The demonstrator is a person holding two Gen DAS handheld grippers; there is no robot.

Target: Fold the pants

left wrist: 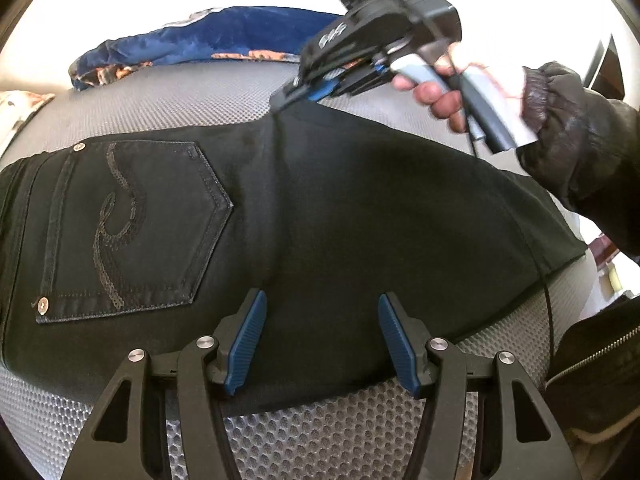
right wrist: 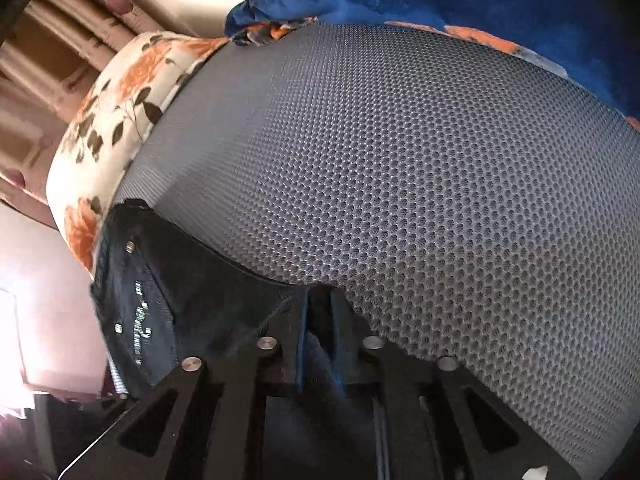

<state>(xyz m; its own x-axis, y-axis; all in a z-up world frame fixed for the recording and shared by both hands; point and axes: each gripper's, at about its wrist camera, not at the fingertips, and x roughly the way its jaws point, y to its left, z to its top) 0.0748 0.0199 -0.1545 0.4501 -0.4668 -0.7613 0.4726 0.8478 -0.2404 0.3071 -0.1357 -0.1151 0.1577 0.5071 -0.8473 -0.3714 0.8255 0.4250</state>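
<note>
Black pants [left wrist: 340,208] lie flat on a grey mesh mat [left wrist: 180,100], back pocket [left wrist: 136,224] with its sequin swirl at the left. My left gripper [left wrist: 322,344] is open, its blue pads low over the pants' near edge, with nothing between them. My right gripper [left wrist: 288,98], held by a hand in a dark leather sleeve, is shut on the far edge of the pants and lifts a small peak of cloth. In the right wrist view the right gripper [right wrist: 320,312] is shut on the black cloth [right wrist: 192,280].
A blue blanket with orange flowers [left wrist: 224,36] lies bunched along the far side of the mat [right wrist: 400,180]. A cream pillow with orange flowers [right wrist: 120,120] sits at the mat's left end. The mat edge and floor are at the right.
</note>
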